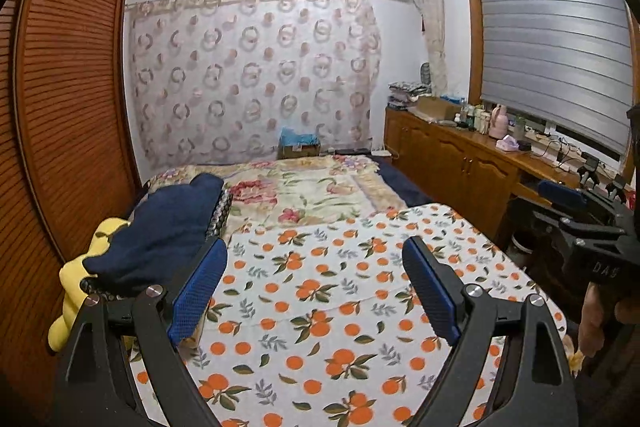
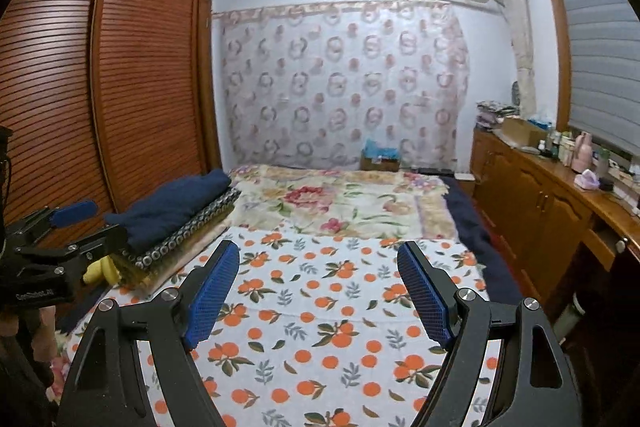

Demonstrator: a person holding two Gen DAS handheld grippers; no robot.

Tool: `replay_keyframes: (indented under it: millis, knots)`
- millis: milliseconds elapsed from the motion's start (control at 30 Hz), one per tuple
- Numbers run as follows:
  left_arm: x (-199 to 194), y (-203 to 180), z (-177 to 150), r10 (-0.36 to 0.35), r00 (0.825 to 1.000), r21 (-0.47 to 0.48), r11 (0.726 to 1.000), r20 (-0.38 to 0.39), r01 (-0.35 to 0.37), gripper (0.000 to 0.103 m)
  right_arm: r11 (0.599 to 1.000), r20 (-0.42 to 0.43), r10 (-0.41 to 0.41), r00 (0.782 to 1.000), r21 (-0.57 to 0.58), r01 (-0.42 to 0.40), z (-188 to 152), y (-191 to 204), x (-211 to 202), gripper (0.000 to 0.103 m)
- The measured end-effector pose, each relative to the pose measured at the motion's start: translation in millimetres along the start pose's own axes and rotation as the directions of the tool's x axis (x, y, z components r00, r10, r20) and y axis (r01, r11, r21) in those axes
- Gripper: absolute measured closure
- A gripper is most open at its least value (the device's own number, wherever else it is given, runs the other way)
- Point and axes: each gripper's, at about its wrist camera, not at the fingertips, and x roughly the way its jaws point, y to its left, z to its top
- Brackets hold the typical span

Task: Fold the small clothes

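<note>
A folded navy garment (image 1: 168, 227) (image 2: 176, 203) lies on top of a black-and-white patterned piece (image 1: 221, 215) (image 2: 188, 239) at the left edge of the orange-print cloth (image 1: 340, 291) (image 2: 320, 311). A yellow item (image 1: 74, 279) (image 2: 100, 269) sticks out beside that stack. My left gripper (image 1: 314, 243) hangs open above the orange-print cloth, just right of the stack, with nothing between its blue pads. My right gripper (image 2: 318, 247) is open above the same cloth and holds nothing. Each gripper also shows in the other's view: right gripper (image 1: 552, 207), left gripper (image 2: 94, 223).
A floral blanket (image 1: 304, 191) covers the bed beyond the cloth. Louvred wooden wardrobe doors (image 1: 68, 115) stand close on the left. A wooden cabinet (image 1: 460, 155) with bottles and boxes runs along the right under a window blind (image 1: 548, 39). A patterned curtain (image 1: 256, 75) hangs on the far wall.
</note>
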Motion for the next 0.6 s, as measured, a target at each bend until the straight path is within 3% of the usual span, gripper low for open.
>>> replay_keyframes:
  millis: [233, 600]
  knots:
    - [-21, -2, 13, 0.019, 0.999, 0.008, 1.0, 0.049, -0.02, 0.013, 0.998, 0.045, -0.067, 0.997, 0.01, 0.067, -3, 19, -11, 0.02]
    - [-23, 5, 11, 0.036, 0.998, -0.004, 0.999, 0.048, -0.035, 0.013, 0.997, 0.063, -0.07, 0.996, 0.036, 0.068, -17, 19, -4, 0.017]
